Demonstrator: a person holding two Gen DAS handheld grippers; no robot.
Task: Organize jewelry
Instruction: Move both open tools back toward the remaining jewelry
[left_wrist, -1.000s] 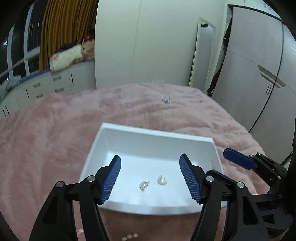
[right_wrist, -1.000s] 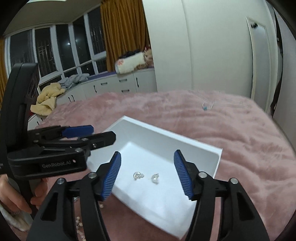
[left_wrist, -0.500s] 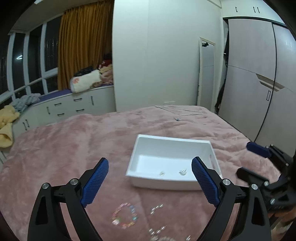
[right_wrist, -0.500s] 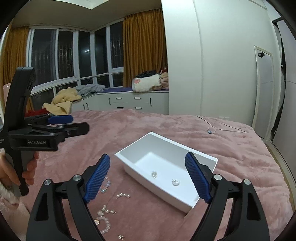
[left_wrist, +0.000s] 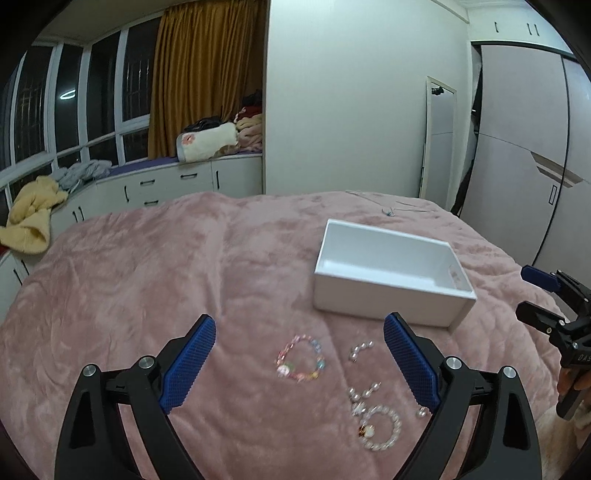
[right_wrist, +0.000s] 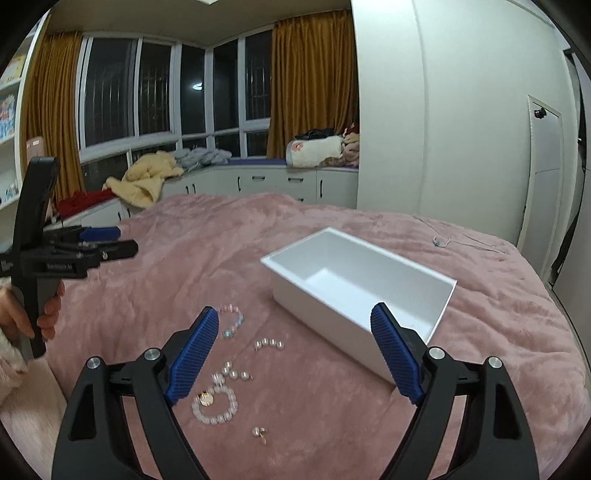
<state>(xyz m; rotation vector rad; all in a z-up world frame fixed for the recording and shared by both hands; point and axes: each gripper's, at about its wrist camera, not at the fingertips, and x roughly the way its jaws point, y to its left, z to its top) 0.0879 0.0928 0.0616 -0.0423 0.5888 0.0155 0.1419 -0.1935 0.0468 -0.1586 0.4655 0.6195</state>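
I have pulled both grippers back and up since a second ago. Then they hung right over the box (left_wrist: 391, 273) and I could see two little earrings on its floor. Now the box sits farther off on the pink bed (left_wrist: 147, 266), and its near wall hides the floor, so I cannot see those earrings. Pulling back has brought more jewelry into sight on the bed, just in front of the box. I count two bracelets: one colorful bracelet (left_wrist: 301, 357) and one pearl bracelet (left_wrist: 380, 428) with a gold charm. I count two short pearl strands: one (left_wrist: 360, 350) near the box and one (left_wrist: 364, 392) touching the pearl bracelet. In the right view I also see one small earring (right_wrist: 259, 432) closest to me. That makes five pieces outside the one box. My left gripper (left_wrist: 299, 369) is spread wide and holds nothing; the colorful bracelet shows between its fingers. My right gripper (right_wrist: 291, 354) is spread wide too and holds nothing. A thin wire thing (right_wrist: 439, 240) lies far back on the bed.
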